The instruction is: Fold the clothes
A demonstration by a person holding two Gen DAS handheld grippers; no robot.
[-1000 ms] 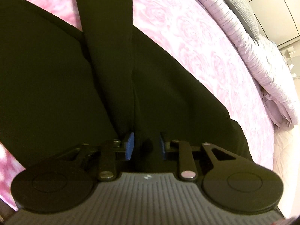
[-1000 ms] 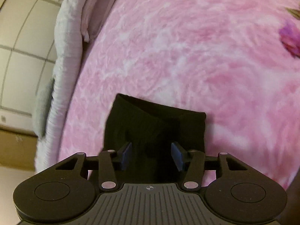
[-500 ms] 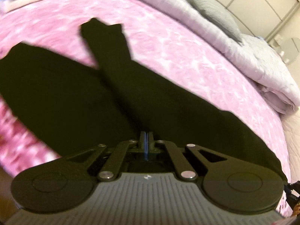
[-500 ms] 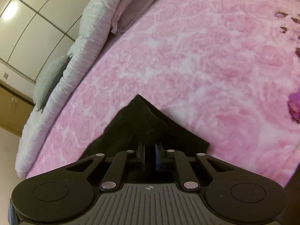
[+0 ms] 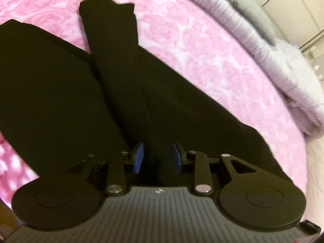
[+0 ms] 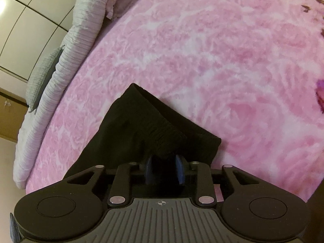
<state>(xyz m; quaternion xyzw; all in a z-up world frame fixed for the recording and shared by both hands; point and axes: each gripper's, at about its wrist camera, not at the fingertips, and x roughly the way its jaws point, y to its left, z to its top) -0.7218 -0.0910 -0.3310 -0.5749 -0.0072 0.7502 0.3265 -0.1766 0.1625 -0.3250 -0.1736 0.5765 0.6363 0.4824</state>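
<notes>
The black garment is lying spread on the pink bedspread, with a long sleeve laid lengthwise over the body and reaching away toward the far side. In the right wrist view a ribbed cuff or hem of the same dark cloth is bunching up just ahead of the fingers, its far corner resting on the bedspread.

Half a second ago the left gripper was pinched fully together on the fabric; now its jaws are opening, the blue pads standing apart with a ridge of dark cloth rising between them and no visible squeeze on it. A second ago the same jaws were also apart, so this looks like a quick pinch and release. The garment is sitting closer and flatter than in the half-second-old picture, which suggests the cloth has been set down again.

The right gripper is opening too, from a near-closed pinch half a second ago. A wad of cloth is filling the narrow gap between its pads, and they still seem to be pressing on it, though the dark fabric makes that hard to confirm.

For the task, this is probably the end of one fold or a tug to straighten the sleeve, with both hands letting go to regrip elsewhere.

No brand, label or writing is readable; only a small round mark is showing on each gripper body.
</notes>
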